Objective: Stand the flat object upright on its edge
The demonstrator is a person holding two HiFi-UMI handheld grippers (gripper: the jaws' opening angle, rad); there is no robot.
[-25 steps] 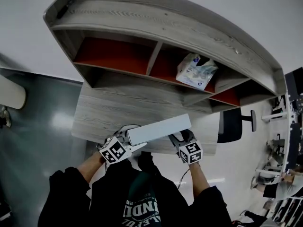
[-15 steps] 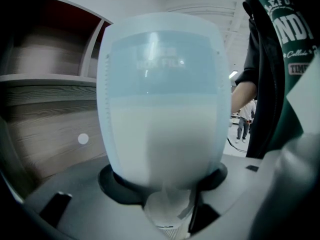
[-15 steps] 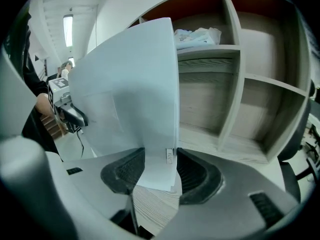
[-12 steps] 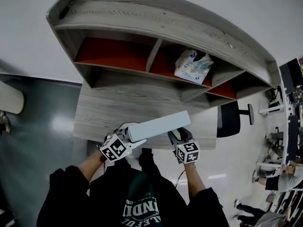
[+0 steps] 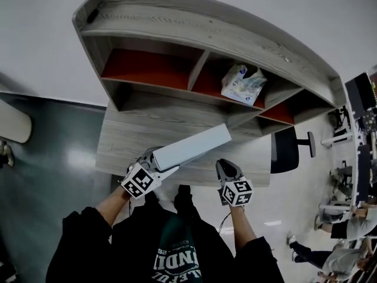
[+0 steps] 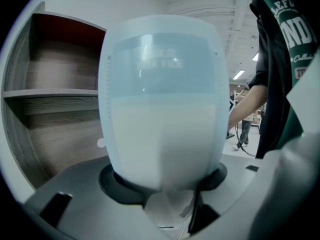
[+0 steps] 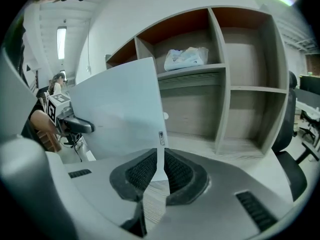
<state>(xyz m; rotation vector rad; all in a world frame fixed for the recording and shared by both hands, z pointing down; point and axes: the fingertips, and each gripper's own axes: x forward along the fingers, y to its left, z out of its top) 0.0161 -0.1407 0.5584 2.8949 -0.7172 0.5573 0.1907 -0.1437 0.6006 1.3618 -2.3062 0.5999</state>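
Observation:
A long flat white box (image 5: 191,147) hangs slanted over the wooden desk (image 5: 126,135), its right end higher and further away. My left gripper (image 5: 154,157) is shut on its near left end. In the left gripper view the box (image 6: 162,109) fills the space between the jaws of the left gripper (image 6: 162,176). My right gripper (image 5: 225,168) sits apart from the box, near the desk's front edge. Its jaws are closing with nothing between them. In the right gripper view the jaws of the right gripper (image 7: 161,171) leave only a slit, with the box (image 7: 122,114) beyond them.
A wooden shelf unit (image 5: 206,34) with red-backed compartments stands at the back of the desk. A crumpled plastic bag (image 5: 242,82) lies in its middle compartment. A dark office chair (image 5: 288,152) stands to the right. People are standing far right.
The right gripper has let go of the box's right end, drawn back toward the desk's front edge and closed. The left gripper has swung the box's free end up and away.

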